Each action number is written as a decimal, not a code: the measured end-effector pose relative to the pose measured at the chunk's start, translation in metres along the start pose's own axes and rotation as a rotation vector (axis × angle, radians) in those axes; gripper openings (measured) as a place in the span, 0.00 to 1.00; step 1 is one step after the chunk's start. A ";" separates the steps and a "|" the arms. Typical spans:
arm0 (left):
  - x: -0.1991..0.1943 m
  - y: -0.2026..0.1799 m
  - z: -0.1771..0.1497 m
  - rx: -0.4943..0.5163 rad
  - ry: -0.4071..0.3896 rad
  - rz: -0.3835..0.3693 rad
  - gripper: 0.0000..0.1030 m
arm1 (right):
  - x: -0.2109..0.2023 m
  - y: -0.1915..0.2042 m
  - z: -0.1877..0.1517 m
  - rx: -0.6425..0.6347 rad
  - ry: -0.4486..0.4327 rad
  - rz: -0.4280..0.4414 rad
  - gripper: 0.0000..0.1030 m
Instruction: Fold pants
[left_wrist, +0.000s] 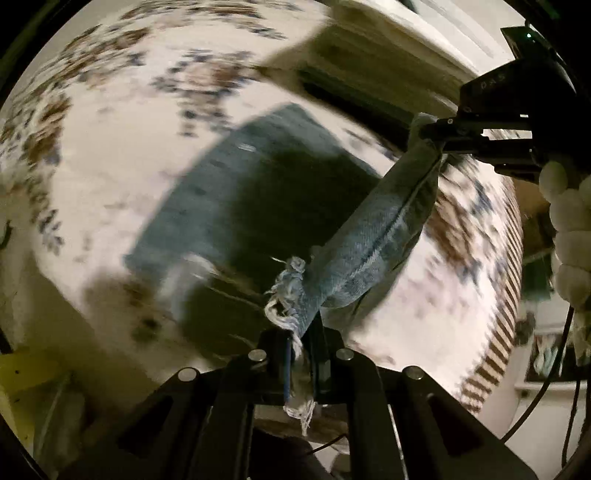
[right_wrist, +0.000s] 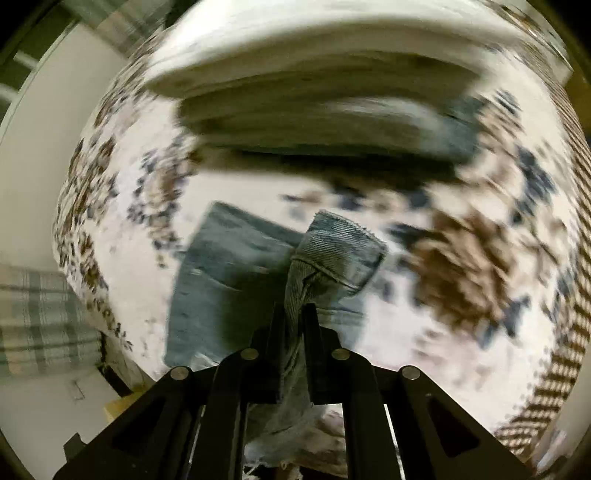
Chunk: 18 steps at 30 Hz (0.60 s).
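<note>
The pants are blue denim jeans (left_wrist: 229, 206) lying on a white bed cover with brown and blue flower print (left_wrist: 110, 177). My left gripper (left_wrist: 301, 336) is shut on the frayed hem of a leg. That leg (left_wrist: 373, 240) stretches taut through the air up to my right gripper (left_wrist: 439, 138), which is shut on its other corner. In the right wrist view my right gripper (right_wrist: 295, 314) pinches a folded denim hem (right_wrist: 340, 247) above the rest of the jeans (right_wrist: 221, 280). Both views are blurred by motion.
A thick white pillow or folded bedding (right_wrist: 314, 62) lies at the far end of the bed, also in the left wrist view (left_wrist: 388, 48). A striped edge of the cover (right_wrist: 554, 369) runs along the right. A white-gloved hand (left_wrist: 569, 229) holds the right gripper.
</note>
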<state>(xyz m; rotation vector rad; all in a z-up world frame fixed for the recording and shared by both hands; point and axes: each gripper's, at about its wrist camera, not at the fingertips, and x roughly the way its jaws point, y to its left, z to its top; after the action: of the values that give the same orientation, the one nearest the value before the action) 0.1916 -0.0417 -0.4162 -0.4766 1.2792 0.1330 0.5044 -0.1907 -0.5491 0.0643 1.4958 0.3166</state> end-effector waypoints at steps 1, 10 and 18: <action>0.002 0.018 0.006 -0.025 0.002 0.010 0.05 | 0.009 0.019 0.006 -0.018 0.005 -0.008 0.09; 0.042 0.105 0.024 -0.136 0.003 0.105 0.05 | 0.118 0.134 0.042 -0.141 0.094 -0.144 0.09; 0.055 0.151 0.022 -0.279 0.021 0.102 0.08 | 0.159 0.141 0.050 -0.088 0.186 -0.126 0.28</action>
<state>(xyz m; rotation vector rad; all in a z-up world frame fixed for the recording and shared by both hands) 0.1740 0.0941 -0.5043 -0.6527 1.3118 0.3964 0.5368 -0.0090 -0.6662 -0.1328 1.6593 0.2926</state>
